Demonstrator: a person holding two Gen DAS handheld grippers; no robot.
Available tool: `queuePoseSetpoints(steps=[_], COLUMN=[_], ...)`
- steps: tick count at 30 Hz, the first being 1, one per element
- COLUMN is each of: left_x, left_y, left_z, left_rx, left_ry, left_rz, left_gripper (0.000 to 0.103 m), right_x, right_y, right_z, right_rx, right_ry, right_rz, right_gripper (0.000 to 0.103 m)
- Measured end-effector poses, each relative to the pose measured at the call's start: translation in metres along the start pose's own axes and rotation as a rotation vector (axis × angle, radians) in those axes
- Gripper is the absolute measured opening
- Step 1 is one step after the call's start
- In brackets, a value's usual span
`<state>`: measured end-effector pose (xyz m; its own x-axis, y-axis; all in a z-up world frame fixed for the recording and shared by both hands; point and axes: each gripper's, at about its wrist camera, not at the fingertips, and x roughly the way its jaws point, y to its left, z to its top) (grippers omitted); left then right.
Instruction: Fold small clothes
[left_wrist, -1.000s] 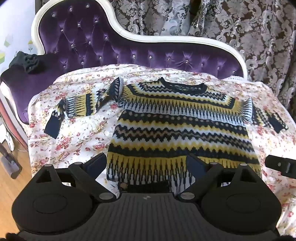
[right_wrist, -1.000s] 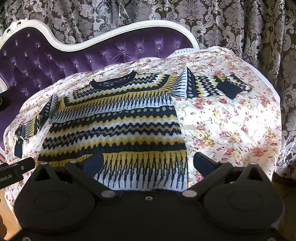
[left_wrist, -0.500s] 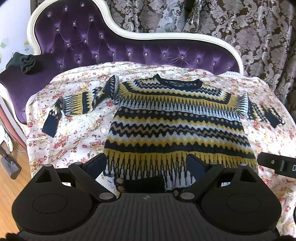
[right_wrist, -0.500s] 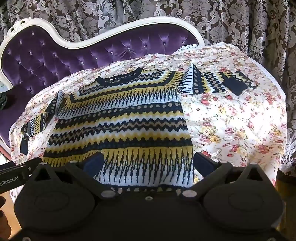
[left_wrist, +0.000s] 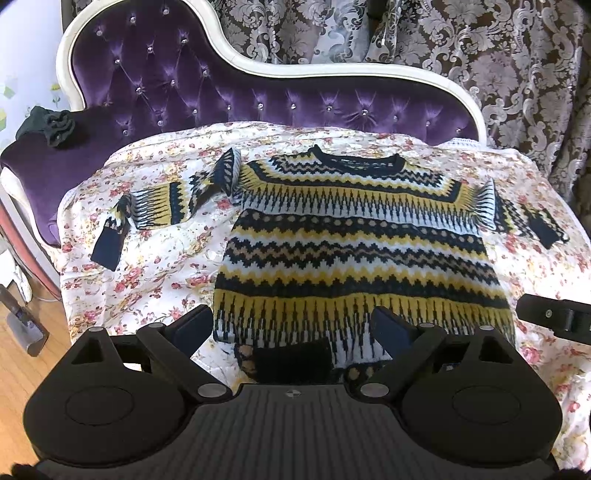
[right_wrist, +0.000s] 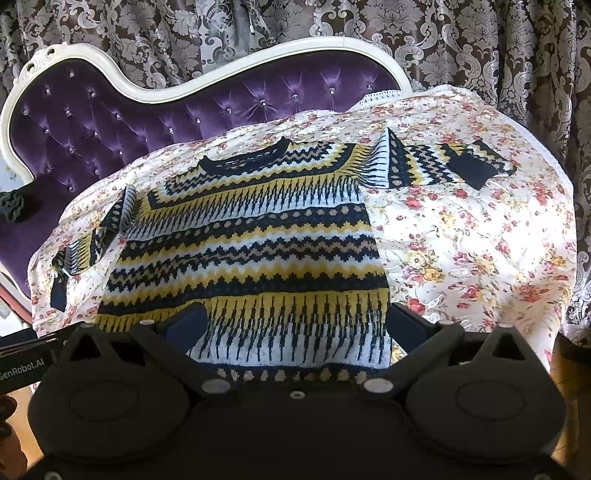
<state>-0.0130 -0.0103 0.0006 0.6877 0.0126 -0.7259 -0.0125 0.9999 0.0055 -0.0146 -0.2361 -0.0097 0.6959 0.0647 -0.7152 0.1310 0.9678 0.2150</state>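
A small knitted sweater (left_wrist: 354, 240) (right_wrist: 251, 243) in yellow, navy and white zigzag bands lies flat and face up on a floral sheet (left_wrist: 155, 266) (right_wrist: 472, 251). Both sleeves are spread out to the sides, each ending in a navy cuff. My left gripper (left_wrist: 295, 325) stands open over the left part of the hem, where a bit of the hem is turned up. Over the right part of the hem my right gripper (right_wrist: 295, 325) is open too. Neither holds any cloth. The right gripper's tip (left_wrist: 550, 314) shows at the left view's right edge.
The sheet covers a purple tufted sofa (left_wrist: 207, 85) with a white frame. A dark bundle of cloth (left_wrist: 51, 125) lies on its left armrest. Patterned curtains (left_wrist: 480, 44) hang behind. Wooden floor (left_wrist: 22, 362) shows at the lower left.
Both grippers have drawn back and up from the sweater, so more of the hem shows in each view. The sweater lies as before and both grippers stay open.
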Motion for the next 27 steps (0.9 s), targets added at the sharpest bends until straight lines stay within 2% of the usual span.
queuePoseSetpoints(steps=[27], left_x=[-0.018], left_y=[-0.006], left_z=[-0.02], left_rx=[0.026], left_ry=[0.006], left_rz=[0.002], left_gripper=[0.093], right_x=[-0.019], right_y=[-0.004], right_z=[-0.017], right_rx=[0.013], right_ry=[-0.018], right_rz=[0.031], right_gripper=[0.102])
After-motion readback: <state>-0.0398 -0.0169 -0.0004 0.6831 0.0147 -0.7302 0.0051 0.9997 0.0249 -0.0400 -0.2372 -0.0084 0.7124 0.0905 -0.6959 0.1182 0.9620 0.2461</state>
